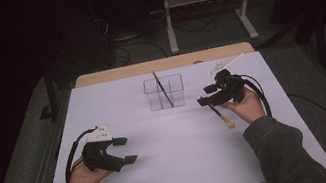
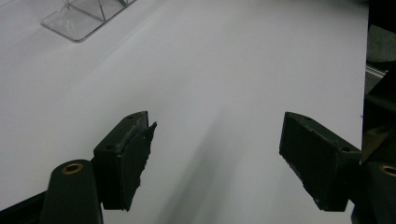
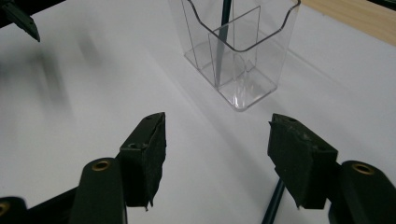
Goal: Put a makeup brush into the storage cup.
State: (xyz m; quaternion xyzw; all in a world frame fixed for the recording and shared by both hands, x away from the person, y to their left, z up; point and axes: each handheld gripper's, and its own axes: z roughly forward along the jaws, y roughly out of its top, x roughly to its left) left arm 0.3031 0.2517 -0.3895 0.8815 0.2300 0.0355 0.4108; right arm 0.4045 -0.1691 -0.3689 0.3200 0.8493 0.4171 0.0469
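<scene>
While the right gripper [image 1: 209, 99] is hanging over the white table [image 1: 175, 170], a brush [image 1: 221, 114] is lying on the sheet right beside it. The brush is sitting just under the jaws and near the person's right hand [image 1: 245, 106]. Its long dark handle is pointing up and away toward the gripper, and its pale round end is pointing back at the person. In the right gripper view, a thin bit of the dark handle [image 3: 273, 204] is peeking out below one jaw.

The right jaws are standing apart, with nothing between them. They are not pinching the brush.

The clear box [image 1: 165, 92] is waiting in the middle of the table, off to the left of the right gripper. Another brush [image 1: 162, 89] is already leaning inside it.

The left gripper [image 1: 126, 150] is resting far from the brush, on the other side of the table. Its jaws are wide apart too, and empty.

So the right gripper is the near one. I think it is going to need to dip down and line its jaws across the thin handle.
</scene>
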